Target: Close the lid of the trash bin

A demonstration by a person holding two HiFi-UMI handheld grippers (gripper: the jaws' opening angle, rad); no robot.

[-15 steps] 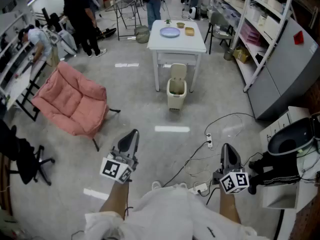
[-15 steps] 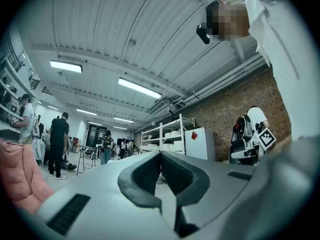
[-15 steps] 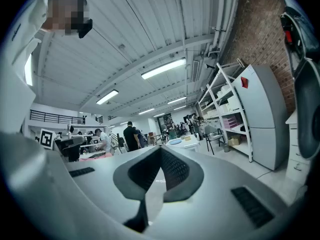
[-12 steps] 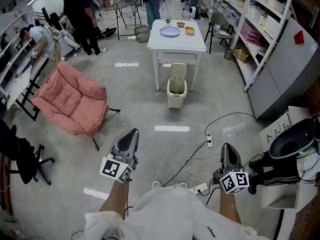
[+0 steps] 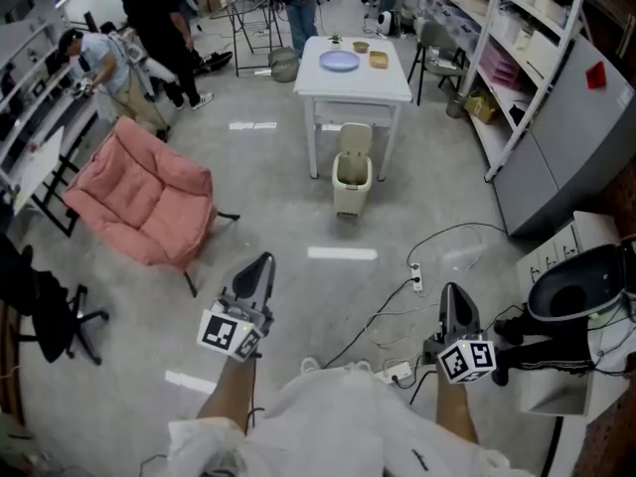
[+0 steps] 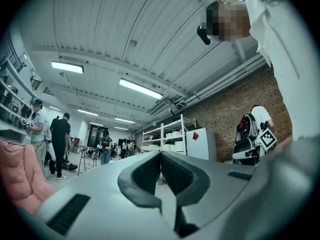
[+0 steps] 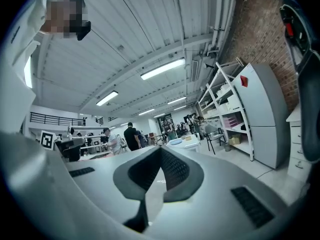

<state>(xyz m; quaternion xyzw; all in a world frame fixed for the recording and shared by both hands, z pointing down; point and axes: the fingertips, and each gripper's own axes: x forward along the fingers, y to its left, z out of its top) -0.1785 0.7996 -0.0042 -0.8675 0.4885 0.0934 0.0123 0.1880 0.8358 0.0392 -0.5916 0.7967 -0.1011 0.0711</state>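
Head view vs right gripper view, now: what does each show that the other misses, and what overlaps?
Head view only: the beige plastic trash bin, lid upright, on the floor by the white rectangular table; the white power strip and its black cables. Right gripper view only: the white ribbed ceiling with strip lights, and the right gripper up close, fingers pressed together, nothing between them. Both: that table, its lilac round plate, the grey cabinet with a red mark.
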